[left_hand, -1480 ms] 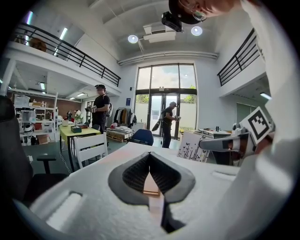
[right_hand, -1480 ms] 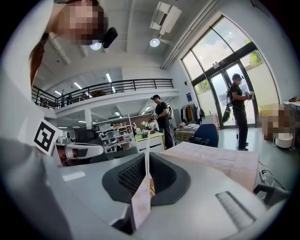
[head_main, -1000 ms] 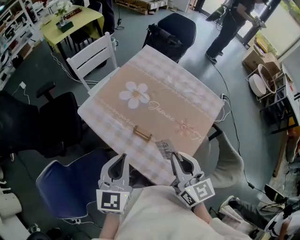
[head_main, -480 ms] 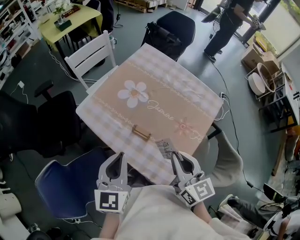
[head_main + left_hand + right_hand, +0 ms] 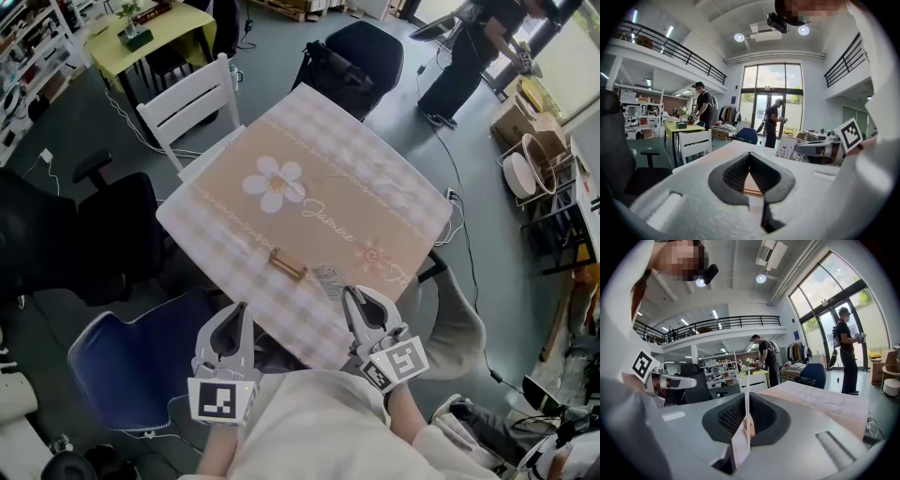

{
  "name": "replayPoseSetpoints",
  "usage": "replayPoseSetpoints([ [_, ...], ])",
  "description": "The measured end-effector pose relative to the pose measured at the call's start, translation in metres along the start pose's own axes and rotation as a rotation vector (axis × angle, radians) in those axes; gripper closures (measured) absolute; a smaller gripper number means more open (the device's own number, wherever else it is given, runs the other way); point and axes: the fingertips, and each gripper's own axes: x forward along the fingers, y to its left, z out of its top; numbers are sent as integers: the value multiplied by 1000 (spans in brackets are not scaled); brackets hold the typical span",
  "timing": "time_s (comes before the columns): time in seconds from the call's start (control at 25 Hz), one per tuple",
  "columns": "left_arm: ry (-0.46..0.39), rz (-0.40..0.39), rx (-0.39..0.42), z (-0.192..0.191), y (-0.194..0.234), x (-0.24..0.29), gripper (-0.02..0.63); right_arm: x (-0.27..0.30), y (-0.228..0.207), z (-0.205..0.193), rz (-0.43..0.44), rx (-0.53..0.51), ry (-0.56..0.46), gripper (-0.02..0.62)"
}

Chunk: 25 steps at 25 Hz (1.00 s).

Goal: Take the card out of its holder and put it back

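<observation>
Little has changed in the last second. The bench (image 5: 309, 178) has only shifted slightly in your head view. Your right gripper (image 5: 354, 302) keeps its fingers clamped on the card, and your left gripper (image 5: 239, 319) has its fingers together on nothing. The holder (image 5: 287, 263) stands empty, and the card (image 5: 328, 281) has crept nearer, at four o'clock from it. Reinsertion is probably next. Only the right gripper view shows the card edge-on, upright.
</observation>
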Motion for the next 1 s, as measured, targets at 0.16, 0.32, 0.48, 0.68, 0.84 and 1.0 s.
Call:
replayPoseSetpoints([
  [0.16, 5, 19, -4, 0, 5, -1, 606, 28, -8, -5, 44, -9, 15, 577],
  [0.32, 9, 40, -9, -1, 10, 0, 606, 52, -5, -7, 106, -18, 28, 577],
  [0.48, 12, 50, -16, -3, 13, 2, 606, 69, -3, -17, 149, -21, 48, 577],
  [0.68, 20, 64, -21, -2, 17, 4, 606, 83, -5, -26, 183, -33, 76, 577],
  [0.84, 27, 65, -23, -1, 18, 8, 606, 91, -8, -28, 203, -36, 81, 577],
  [1.0, 38, 62, -27, -2, 17, 12, 606, 98, -9, -33, 233, -35, 94, 577],
])
